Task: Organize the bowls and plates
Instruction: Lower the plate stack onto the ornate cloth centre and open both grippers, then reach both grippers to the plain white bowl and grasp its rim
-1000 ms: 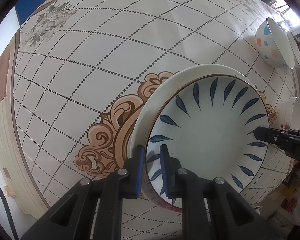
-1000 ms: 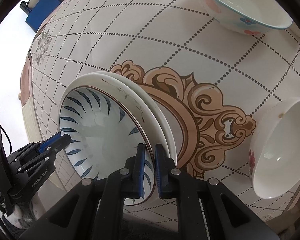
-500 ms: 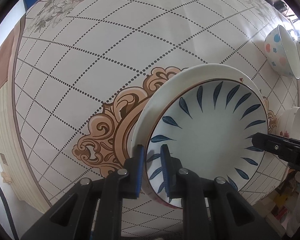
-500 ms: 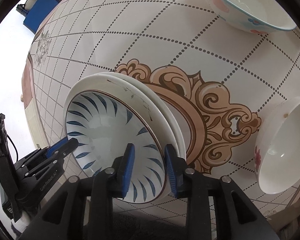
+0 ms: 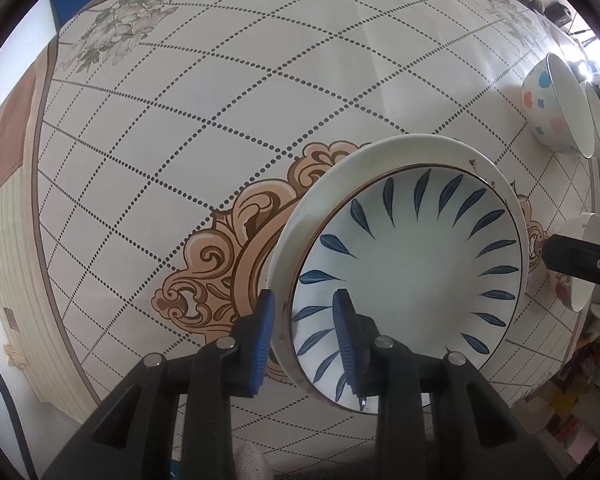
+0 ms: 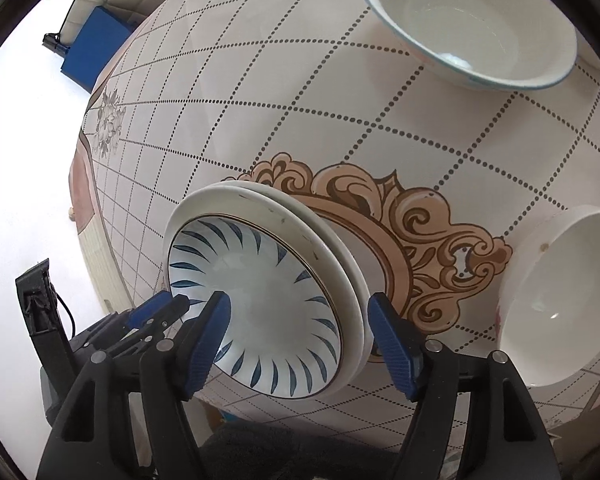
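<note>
The blue-leaf plate (image 5: 412,280) sits on top of a plain white plate (image 5: 324,196), the two stacked over the tan scroll ornament (image 5: 220,264) printed on the worktop (image 5: 204,100). From the right side the stack shows as leaf plate (image 6: 256,308) above white rims (image 6: 340,256).

The left tool (image 5: 306,338) has its blue pads parted, one either side of the near rim of the stack, with a gap showing between pad and china, so it is open around the rim. The right tool (image 6: 300,344) is spread wide, one pad over the leaf plate and the other just outside the white rims, gripping nothing.

Further out, a white bowl with red flowers (image 6: 556,308) stands to the right of the ornament. A pale blue-rimmed bowl (image 6: 468,20) sits well apart at the far edge; from the left view it reads as spotted bowls (image 5: 556,108) nested together.
</note>
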### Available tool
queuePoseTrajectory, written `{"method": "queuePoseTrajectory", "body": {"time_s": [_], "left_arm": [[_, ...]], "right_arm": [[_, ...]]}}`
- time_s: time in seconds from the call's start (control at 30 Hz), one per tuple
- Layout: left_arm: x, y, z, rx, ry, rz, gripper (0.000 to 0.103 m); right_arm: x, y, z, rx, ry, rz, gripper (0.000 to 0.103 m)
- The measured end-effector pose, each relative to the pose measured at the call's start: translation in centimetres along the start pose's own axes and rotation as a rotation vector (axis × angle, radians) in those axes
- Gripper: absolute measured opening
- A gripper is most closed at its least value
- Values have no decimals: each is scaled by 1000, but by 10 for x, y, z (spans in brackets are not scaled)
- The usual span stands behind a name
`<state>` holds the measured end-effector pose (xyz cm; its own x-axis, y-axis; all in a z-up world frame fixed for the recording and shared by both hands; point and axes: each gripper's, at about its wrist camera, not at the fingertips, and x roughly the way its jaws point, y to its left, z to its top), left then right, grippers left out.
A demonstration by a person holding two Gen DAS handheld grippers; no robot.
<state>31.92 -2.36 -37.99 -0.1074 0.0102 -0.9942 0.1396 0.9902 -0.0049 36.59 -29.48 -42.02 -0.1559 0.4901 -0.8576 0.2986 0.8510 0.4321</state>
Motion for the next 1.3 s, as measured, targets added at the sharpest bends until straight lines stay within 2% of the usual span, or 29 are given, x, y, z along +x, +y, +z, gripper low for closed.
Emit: {"method": "queuePoseTrajectory", "body": {"time_s": [0.03, 0.07, 0.13, 0.17, 0.37, 0.7, 1.07, 1.3], "left_arm": [[-4, -1, -2, 2, -16, -5, 44], [-8, -4, -5, -1, -31, -11, 49], [-19, -6, -11, 0, -60, 0, 72], [-26, -6, -15, -1, -80, 8, 74], [-60, -13, -37, -22, -163, 30, 75], [-122, -22, -74, -66, -223, -11, 75], [-180, -32, -116, -101, -337, 16, 75], [-188, -40, -136, -138, -362, 14, 75]], "right_arm": [[-4, 3, -3, -16, -17, -21, 74], [-8, 6, -6, -38, -35, -48, 77], [-15, 14, -17, -84, -69, -124, 92], [-18, 19, -24, -103, -89, -161, 96], [-38, 36, -68, -169, -199, -267, 97], [-98, 72, -153, -264, -359, -395, 97], [-142, 85, -201, -283, -404, -329, 97], [-152, 85, -216, -328, -418, -331, 97]]}}
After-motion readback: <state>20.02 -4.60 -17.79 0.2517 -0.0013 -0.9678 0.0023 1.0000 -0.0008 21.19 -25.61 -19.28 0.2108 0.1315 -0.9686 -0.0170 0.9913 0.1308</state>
